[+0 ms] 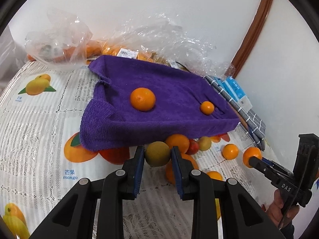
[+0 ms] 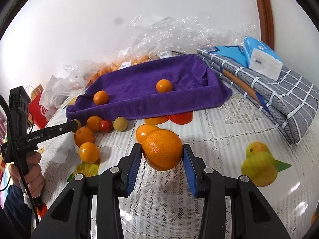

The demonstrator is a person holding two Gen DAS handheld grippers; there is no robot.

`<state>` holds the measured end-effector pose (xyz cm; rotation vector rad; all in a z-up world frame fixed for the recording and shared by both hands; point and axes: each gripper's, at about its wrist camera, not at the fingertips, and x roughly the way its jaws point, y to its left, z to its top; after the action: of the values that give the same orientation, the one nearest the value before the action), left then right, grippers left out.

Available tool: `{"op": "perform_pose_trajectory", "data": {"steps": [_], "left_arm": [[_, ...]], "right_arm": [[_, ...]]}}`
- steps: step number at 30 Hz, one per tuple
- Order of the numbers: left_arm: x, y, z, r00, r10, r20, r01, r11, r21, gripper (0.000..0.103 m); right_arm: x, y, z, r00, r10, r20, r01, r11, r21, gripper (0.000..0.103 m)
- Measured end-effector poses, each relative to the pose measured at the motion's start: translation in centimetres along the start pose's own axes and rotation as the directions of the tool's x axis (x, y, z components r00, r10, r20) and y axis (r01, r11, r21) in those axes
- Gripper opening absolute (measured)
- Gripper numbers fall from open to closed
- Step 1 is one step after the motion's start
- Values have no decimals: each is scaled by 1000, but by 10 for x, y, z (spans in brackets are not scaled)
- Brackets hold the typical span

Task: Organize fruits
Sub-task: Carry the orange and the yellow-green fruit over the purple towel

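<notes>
My left gripper (image 1: pixel 157 155) is shut on a yellow-green round fruit (image 1: pixel 157 153), just in front of the purple towel (image 1: pixel 159 103). Two oranges lie on the towel, a large one (image 1: pixel 142 99) and a small one (image 1: pixel 207 108). My right gripper (image 2: pixel 162 154) is shut on a large orange (image 2: pixel 162 152) above the tablecloth. In the right wrist view the left gripper (image 2: pixel 76 123) reaches in from the left among loose fruit: several oranges (image 2: pixel 88 152), a red fruit (image 2: pixel 106 125) and a yellow-green one (image 2: pixel 120 123). The towel (image 2: pixel 147 91) lies beyond them.
Clear plastic bags of oranges (image 1: pixel 111 49) lie behind the towel against the wall. Folded grey checked cloths (image 2: pixel 279 99) with a tissue pack (image 2: pixel 263 57) are at the right. A red paper bag (image 2: pixel 37 107) stands at the left table edge. The tablecloth (image 1: pixel 39 119) has printed fruit pictures.
</notes>
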<state>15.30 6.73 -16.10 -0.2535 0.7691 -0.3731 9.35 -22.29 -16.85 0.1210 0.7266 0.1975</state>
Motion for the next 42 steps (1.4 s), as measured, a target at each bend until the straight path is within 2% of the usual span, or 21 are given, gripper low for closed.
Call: {"op": "perform_pose_trajectory", "data": {"steps": [4,7,13,18,22,29,31,36,39,42], "left_arm": [[-10,-1,-1,999,-27,26,27,1000,-6,26],[-23,-4,1,997,-16,74,17,1000,-7,26],[-50,-14,11,984,-45,170,48,999,-13,26],[-55,-24,40,979,2,205,-2,1000,0,26],[-47,-23,64,972,36,232,-30,999,-31,26],[-20,-11,94,948,102,301,-79,993,-89,26],[-11,-6,93,951,107,291,-83,992,-96,26],[19,12,81,976,91,197,-67,990,-127,26],[26,12,77,979,92,181,-70,989,-127,26],[32,10,73,983,78,167,-58,991,-120,26]], "right_arm": [[-2,-1,1,1000,-10,4,10,1000,2,41],[-5,4,6,1000,-25,2,25,999,-20,41],[-22,21,35,998,8,54,-4,998,-64,41],[-26,35,66,994,23,110,-12,995,-94,42],[-17,41,91,989,26,146,-10,995,-104,42],[17,47,129,984,30,173,-12,995,-103,41],[30,49,134,984,31,175,-14,995,-101,42],[65,40,126,992,31,120,-21,997,-80,42],[76,31,123,997,10,80,-6,999,-51,41],[78,21,122,997,-6,80,8,1000,-29,42]]}}
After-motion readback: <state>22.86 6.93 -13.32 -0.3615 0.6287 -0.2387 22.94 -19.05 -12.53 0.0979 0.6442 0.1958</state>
